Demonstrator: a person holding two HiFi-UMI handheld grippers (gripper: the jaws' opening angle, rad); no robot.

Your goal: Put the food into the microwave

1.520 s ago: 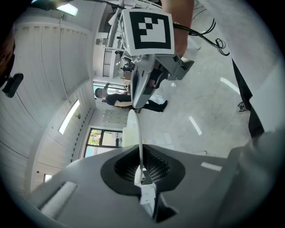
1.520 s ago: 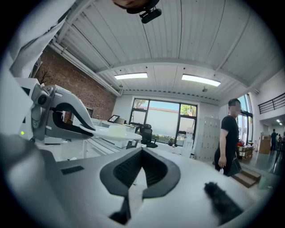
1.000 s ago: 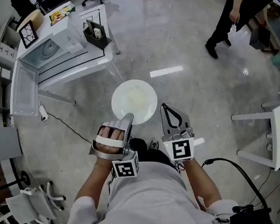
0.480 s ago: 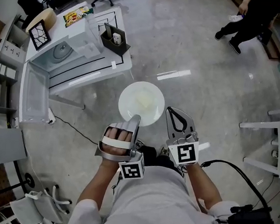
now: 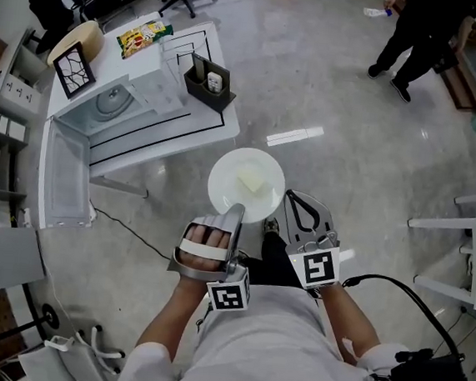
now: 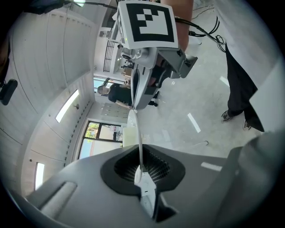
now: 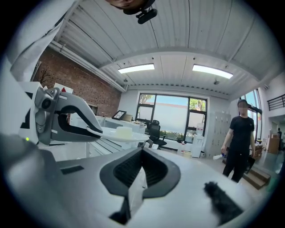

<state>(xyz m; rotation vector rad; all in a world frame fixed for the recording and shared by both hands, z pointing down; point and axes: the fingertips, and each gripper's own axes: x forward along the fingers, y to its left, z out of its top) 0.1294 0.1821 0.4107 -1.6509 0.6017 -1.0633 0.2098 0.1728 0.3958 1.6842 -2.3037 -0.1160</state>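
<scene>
The white table (image 5: 219, 125) is standing at the upper left, and the microwave (image 5: 121, 103) on it is showing its door (image 5: 65, 173) swung open. The round plate (image 5: 226, 186) is hanging level, face up, well apart from the microwave. The left gripper (image 5: 237, 213), pointing away from the person, is pinching the plate's near rim. The right gripper (image 5: 292, 197), just beside the plate, is holding nothing, its jaws together. The pale food block (image 5: 252, 179) is lying near the plate's middle.
</scene>
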